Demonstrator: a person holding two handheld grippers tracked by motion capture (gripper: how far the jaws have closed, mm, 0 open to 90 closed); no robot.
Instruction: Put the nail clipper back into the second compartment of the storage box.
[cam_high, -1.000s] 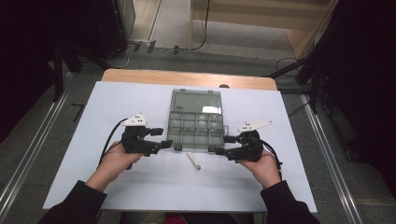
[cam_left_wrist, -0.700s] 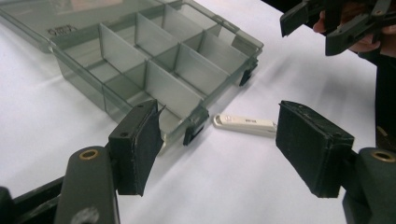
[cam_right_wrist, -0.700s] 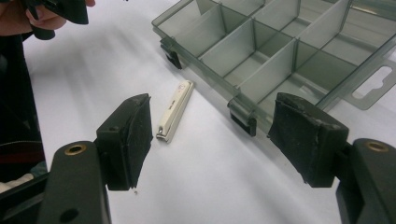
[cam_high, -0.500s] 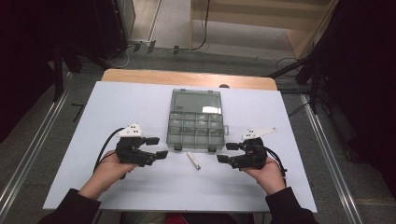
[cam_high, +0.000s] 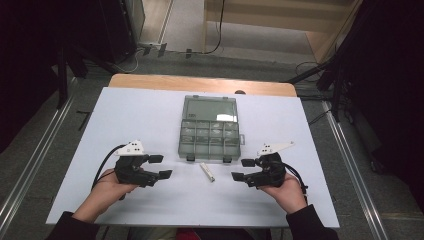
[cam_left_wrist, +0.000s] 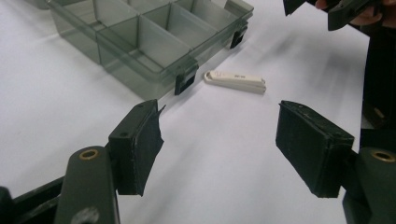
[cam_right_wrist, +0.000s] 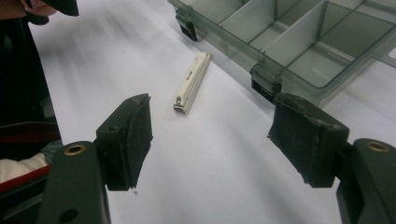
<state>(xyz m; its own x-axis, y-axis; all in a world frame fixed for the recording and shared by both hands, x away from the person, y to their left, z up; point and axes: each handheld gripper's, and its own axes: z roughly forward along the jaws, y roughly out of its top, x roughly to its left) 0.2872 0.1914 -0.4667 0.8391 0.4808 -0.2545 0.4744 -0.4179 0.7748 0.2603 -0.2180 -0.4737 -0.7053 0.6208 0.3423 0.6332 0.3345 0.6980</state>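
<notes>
**Two open grippers flank a small white clipper**

Two grippers rest low over the white table (cam_high: 150, 107), one in each of our hands, nearest to us. Our left gripper (cam_high: 161, 166) has its jaws spread wide and empty; our right gripper (cam_high: 243, 169) is likewise parted and holds nothing. Both point inward, toward each other.

Between them, on the bare table, lies a slim white nail clipper (cam_high: 207, 171) (its metal tip shows in the right gripper view (cam_right_wrist: 191, 82)). Its long axis runs roughly away from us, slightly slanted, so it lies crosswise to both grippers' reach. We judge the right gripper a little nearer to it. Either would need to move inward and close across its narrow width.

Just beyond the clipper, apart from it, sits a clear grey compartment box (cam_high: 210, 134), lid open, its latches facing us.
</notes>
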